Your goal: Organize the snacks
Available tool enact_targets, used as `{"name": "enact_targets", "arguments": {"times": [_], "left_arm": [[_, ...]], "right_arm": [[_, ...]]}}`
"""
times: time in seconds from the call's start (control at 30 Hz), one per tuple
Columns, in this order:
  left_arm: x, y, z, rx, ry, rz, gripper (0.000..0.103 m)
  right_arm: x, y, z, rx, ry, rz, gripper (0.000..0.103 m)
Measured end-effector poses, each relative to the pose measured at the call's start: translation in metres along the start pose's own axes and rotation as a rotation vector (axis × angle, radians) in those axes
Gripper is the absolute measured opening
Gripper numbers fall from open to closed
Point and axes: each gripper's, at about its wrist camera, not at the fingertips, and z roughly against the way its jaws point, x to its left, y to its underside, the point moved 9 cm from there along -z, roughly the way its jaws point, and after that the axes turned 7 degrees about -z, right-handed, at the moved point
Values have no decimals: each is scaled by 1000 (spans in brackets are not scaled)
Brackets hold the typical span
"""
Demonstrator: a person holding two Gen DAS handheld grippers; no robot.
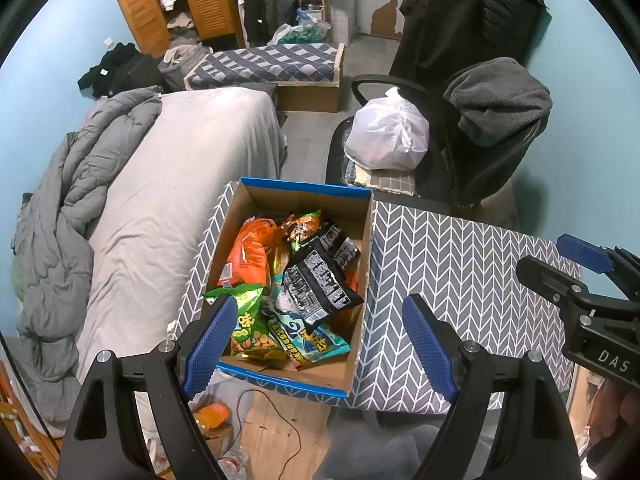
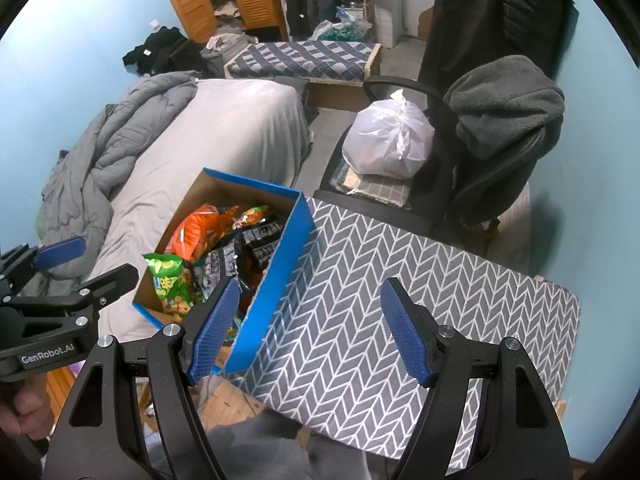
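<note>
A blue-edged cardboard box (image 1: 304,190) sits at the left end of the grey herringbone table (image 1: 460,248). It holds several snack bags: an orange bag (image 1: 248,256), a black bag (image 1: 316,284), a green bag (image 1: 250,324) and a teal bag (image 1: 308,340). My left gripper (image 1: 320,340) is open and empty, held above the box's near side. My right gripper (image 2: 308,328) is open and empty over the table, just right of the box wall (image 2: 276,292). The box contents also show in the right wrist view, with the green bag (image 2: 170,280) nearest. Each gripper shows at the edge of the other's view.
A bed with a grey duvet (image 1: 80,208) lies left of the table. An office chair (image 1: 488,128) with a white plastic bag (image 1: 386,132) stands behind the table. A cable and clutter lie on the floor (image 1: 276,420) under the table's front edge.
</note>
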Motion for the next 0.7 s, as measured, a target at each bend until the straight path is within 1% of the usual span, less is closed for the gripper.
{"name": "enact_targets", "arguments": {"times": [0.7], "left_arm": [[-3, 1, 0, 5, 7, 1, 86]], "right_arm": [[0, 2, 1, 1, -1, -4, 73]]}}
